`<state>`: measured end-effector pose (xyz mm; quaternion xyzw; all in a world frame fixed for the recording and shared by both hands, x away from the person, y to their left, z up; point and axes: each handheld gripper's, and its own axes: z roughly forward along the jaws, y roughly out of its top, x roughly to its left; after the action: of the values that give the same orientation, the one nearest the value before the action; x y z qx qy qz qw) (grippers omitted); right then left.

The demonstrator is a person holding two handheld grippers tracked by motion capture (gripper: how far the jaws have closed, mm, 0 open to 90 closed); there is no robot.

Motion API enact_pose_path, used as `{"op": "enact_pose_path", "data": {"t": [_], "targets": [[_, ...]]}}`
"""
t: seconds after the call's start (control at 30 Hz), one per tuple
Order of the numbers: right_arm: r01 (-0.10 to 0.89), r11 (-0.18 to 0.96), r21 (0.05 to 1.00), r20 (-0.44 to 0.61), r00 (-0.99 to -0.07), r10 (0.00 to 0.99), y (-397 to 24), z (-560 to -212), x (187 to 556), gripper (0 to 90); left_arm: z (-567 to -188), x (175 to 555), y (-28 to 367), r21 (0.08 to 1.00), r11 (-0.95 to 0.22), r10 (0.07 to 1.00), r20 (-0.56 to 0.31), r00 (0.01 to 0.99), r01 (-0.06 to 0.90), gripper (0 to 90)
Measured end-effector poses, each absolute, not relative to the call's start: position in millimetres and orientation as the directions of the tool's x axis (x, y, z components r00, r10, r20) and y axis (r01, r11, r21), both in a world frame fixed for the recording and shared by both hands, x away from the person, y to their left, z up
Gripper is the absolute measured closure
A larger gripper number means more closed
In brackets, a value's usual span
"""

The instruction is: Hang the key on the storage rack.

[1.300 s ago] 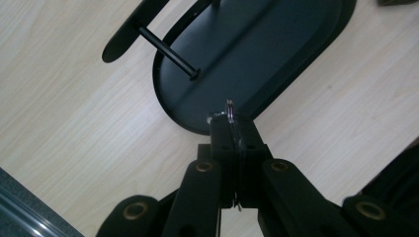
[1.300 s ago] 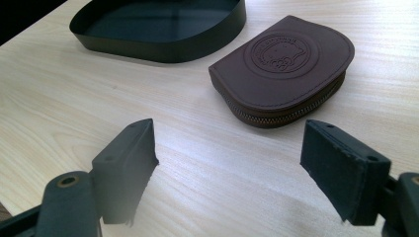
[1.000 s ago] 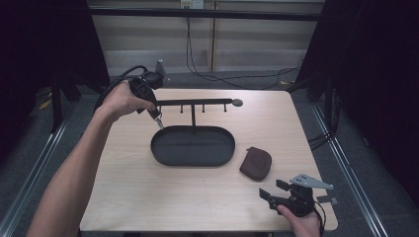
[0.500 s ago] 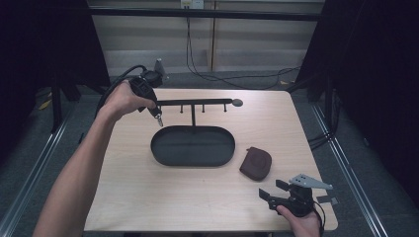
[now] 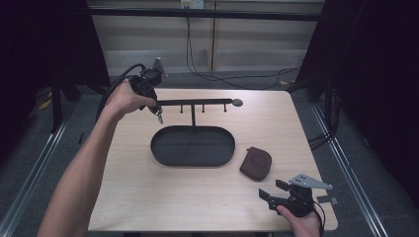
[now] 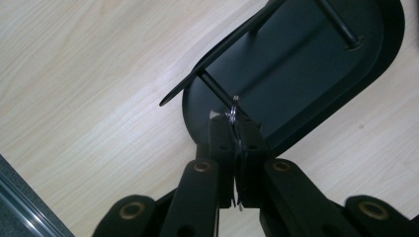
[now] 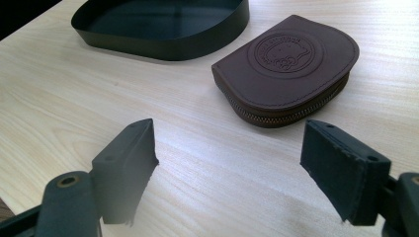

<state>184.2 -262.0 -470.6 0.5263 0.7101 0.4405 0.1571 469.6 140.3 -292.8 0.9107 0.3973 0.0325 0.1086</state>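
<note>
My left gripper [image 6: 236,129] is clamped on a small metal ring [image 6: 232,112], at the rack [image 5: 197,102]'s nine o'clock end, not yet hung; my right gripper [image 7: 232,163] rests apart, the pouch [image 7: 289,69] at twelve o'clock untouched.

Matt black metal tray [image 5: 163,154] on a pale wood-grain table [image 5: 128,197]. Brown leather pouch [image 7: 289,66], smooth, embossed. Shiny metal ring [image 6: 232,112]

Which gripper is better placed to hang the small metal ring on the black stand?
The left gripper. Its jaws are shut on the small metal ring, right beside the stand's hooks. The right gripper rests open at the table's near edge, facing the brown pouch.
</note>
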Motion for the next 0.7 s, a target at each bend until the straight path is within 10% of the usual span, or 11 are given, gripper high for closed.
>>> {"op": "enact_pose_path", "data": {"t": [0.7], "targets": [[0.618, 0.060, 0.783, 0.242, -0.393, 0.887, -261, -471, 187, 21.4, -295, 457, 161, 0.228, -0.646, 0.738, -0.059, 0.673, 0.728, 86.0]]}}
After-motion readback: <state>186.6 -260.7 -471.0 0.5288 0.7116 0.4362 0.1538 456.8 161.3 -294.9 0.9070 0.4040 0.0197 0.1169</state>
